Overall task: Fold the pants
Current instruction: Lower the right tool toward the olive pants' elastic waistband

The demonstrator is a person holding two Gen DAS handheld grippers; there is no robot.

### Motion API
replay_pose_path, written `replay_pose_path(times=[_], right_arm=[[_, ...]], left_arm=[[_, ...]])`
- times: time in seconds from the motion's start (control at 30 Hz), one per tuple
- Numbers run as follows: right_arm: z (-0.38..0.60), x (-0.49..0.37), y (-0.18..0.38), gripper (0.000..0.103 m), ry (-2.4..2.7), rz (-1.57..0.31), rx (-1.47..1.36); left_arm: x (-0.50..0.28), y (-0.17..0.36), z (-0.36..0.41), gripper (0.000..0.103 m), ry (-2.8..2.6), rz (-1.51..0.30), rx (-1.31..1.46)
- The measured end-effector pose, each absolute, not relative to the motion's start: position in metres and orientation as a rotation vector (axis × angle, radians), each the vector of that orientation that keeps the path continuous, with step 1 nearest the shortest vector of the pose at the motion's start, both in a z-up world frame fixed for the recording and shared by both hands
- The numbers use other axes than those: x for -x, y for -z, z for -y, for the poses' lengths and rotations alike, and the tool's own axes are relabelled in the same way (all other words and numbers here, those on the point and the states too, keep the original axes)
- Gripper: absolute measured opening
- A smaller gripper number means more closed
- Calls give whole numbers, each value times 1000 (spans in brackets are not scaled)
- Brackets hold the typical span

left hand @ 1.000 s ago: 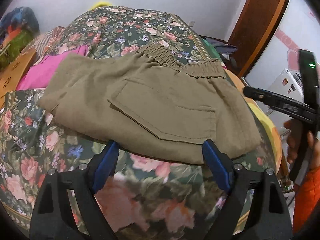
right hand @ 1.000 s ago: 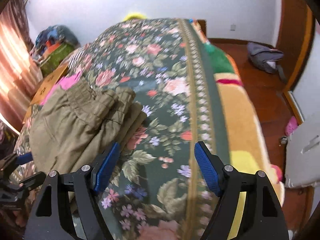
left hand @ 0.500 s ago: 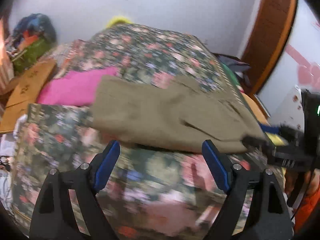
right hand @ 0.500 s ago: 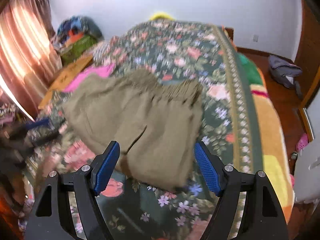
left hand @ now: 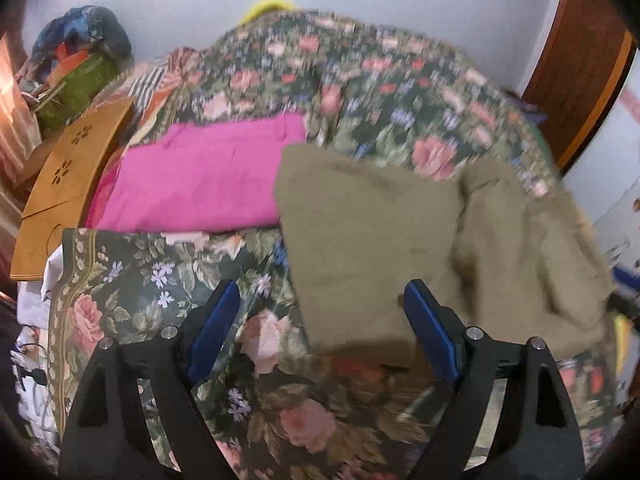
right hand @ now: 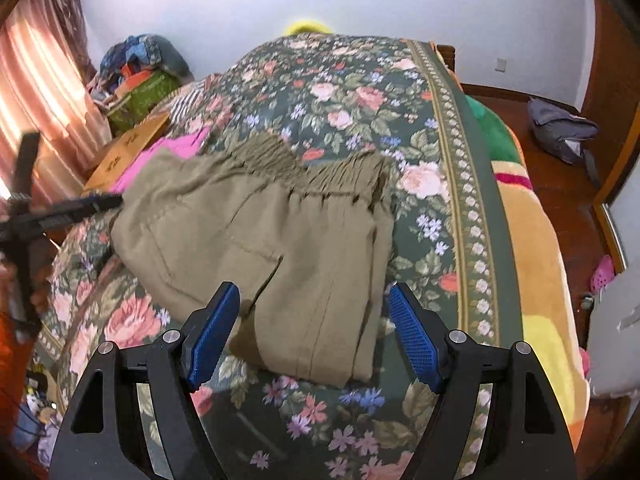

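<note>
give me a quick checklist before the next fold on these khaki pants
1. Left gripper jaws open, nothing held: ok.
2. Right gripper jaws open, nothing held: ok.
3. Khaki pants lying on the floral bedspread, already folded over: ok.
4. Elastic waistband in view, at the far end: ok.
5. Pants clear of the pink cloth: not ok, the edges meet.
6. Layers squarely aligned: cannot tell.

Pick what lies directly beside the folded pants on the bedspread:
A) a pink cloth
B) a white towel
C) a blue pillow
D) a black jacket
A: the pink cloth lies flat on the bedspread, its edge meeting the far left side of the olive pants.
</note>
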State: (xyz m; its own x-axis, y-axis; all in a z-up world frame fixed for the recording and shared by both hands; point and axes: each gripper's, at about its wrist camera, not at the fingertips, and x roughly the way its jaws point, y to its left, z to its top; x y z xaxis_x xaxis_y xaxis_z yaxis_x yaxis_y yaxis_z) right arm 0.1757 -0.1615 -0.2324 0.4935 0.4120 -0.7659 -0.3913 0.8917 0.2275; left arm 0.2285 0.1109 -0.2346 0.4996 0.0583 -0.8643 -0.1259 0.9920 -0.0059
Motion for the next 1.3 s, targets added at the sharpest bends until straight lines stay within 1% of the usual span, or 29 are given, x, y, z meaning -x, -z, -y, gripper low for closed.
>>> replay_pose_path(times=[0.13, 0.23, 0.33, 0.47, 0.53, 0.57, 0.8, 0.9, 1.07, 1.3], right_arm=[[163, -190, 248, 74, -455, -978, -14], [167, -194, 259, 74, -467, -1002, -36], [170, -194, 256, 74, -469, -997, -43], [170, -193, 247, 74, -459, -975, -18], [169, -194, 242, 74, -452, -957, -3], [169, -194, 240, 74, -448, -948, -1], [170, -204, 231, 74, -441, -917, -17], [170, -206, 235, 74, -438, -929, -9], [177, -209, 243, 74, -413, -955, -9], [186, -210, 230, 74, -388, -912, -14]], left_arm=[[-229, 258, -121, 86, -152, -1085, 52], [-224, 262, -134, 86, -177, -1093, 67], [-226, 252, -142, 85, -184, -1083, 70], [-236, 226, -137, 86, -134, -1014, 76], [-249, 219, -129, 91, -100, -992, 81], [-256, 219, -125, 92, -86, -990, 83], [-310, 253, -110, 92, -60, -1078, 62], [-319, 263, -122, 92, -107, -1083, 66], [-319, 265, -156, 92, -196, -1078, 87], [-293, 249, -194, 92, -243, -1064, 167]])
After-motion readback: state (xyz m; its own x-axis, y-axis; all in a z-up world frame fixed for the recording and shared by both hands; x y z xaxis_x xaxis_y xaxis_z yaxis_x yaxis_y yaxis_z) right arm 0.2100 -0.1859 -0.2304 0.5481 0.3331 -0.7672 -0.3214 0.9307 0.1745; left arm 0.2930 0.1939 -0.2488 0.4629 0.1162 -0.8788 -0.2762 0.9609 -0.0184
